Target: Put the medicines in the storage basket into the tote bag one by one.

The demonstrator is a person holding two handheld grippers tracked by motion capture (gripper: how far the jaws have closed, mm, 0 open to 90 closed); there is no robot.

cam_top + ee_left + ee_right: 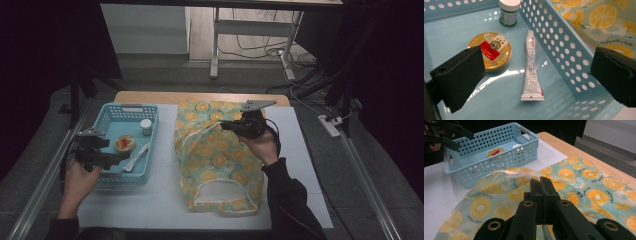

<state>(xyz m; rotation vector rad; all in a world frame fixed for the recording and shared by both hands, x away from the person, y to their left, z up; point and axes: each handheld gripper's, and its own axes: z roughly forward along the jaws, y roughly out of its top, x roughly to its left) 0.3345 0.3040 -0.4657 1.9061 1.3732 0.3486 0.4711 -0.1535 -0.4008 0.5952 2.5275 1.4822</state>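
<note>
Left gripper view, tube label legible

Fruit-print bag: cursive line, partly legible, "let's play with a bubble". Tin and tube labels: print illegible.

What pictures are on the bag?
The bag has orange and kiwi slices on pale teal, best seen in the right gripper view.

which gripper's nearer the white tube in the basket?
Left. The left gripper hangs open just above the tube; the right gripper is off beside the basket, shut on the bag.
</note>
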